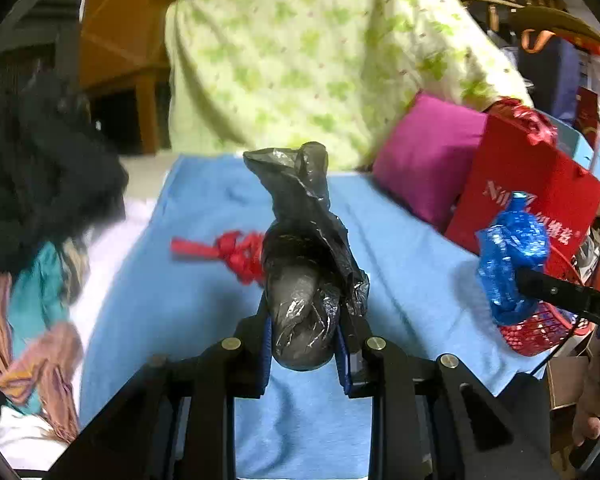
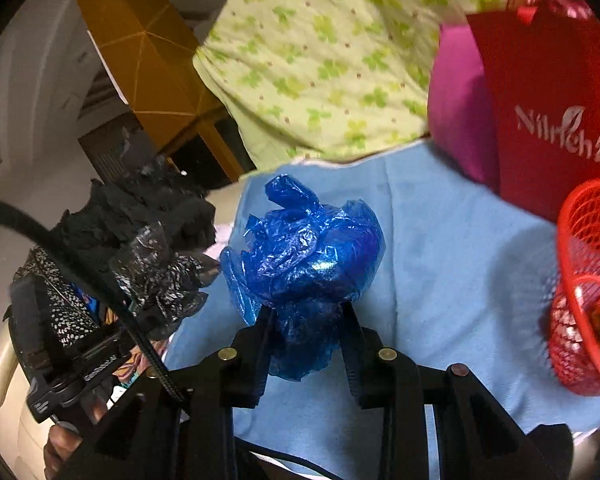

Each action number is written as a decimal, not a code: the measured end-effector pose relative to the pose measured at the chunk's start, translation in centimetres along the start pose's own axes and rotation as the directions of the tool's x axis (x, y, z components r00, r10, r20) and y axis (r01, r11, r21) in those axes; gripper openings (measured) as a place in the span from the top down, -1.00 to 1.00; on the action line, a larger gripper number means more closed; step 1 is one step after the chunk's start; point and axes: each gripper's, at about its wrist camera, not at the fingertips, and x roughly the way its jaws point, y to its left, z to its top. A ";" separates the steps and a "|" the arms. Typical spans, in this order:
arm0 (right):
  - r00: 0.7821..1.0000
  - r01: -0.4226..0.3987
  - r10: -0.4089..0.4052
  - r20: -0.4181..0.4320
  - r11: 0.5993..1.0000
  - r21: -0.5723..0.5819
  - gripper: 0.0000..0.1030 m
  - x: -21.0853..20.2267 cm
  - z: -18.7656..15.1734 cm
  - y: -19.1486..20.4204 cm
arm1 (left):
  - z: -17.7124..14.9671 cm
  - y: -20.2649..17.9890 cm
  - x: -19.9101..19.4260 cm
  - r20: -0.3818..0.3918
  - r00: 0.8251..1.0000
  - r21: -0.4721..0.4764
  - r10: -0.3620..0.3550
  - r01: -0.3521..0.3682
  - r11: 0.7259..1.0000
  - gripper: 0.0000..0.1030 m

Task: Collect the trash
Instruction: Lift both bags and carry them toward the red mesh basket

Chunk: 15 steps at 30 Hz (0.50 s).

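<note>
Trash is held in both grippers above a light blue cloth (image 1: 188, 280) spread over the surface. Left gripper (image 1: 304, 336) is clenched on a crumpled black plastic bag (image 1: 304, 264), whose twisted top rises upright beyond the fingers; the bag is lifted clear of the cloth. Right gripper (image 2: 306, 328) is clamped on a scrunched blue plastic bag (image 2: 304, 252), the bulk of it bulging above the fingers and a flap hanging beneath them. From the left wrist view, that blue bag also shows at the right, just in front of a red mesh basket (image 1: 536, 332). A knotted red plastic strip (image 1: 228, 252) lies on the cloth behind the black bag, partly hidden by it. At the far edge of the cloth stand a red paper bag (image 2: 552, 120) with white lettering and a magenta cushion (image 1: 424, 160) beside it, with a green-patterned pillow (image 1: 300, 60) behind. Dark and coloured clothes (image 1: 40, 240) are piled at the left
</note>
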 end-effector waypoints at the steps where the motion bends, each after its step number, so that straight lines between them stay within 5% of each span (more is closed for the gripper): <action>1: 1.000 -0.001 0.001 0.011 1.000 -0.004 0.35 -0.7 0.1 0.1 | 0.3 -0.6 -0.7 0.015 1.000 0.013 0.003 -0.003 1.000 0.47; 15: 0.991 0.006 -0.005 0.134 1.000 -0.009 0.35 -7.1 0.4 -0.5 | 2.3 -6.9 -5.8 0.129 0.989 0.138 0.071 -0.088 0.986 0.47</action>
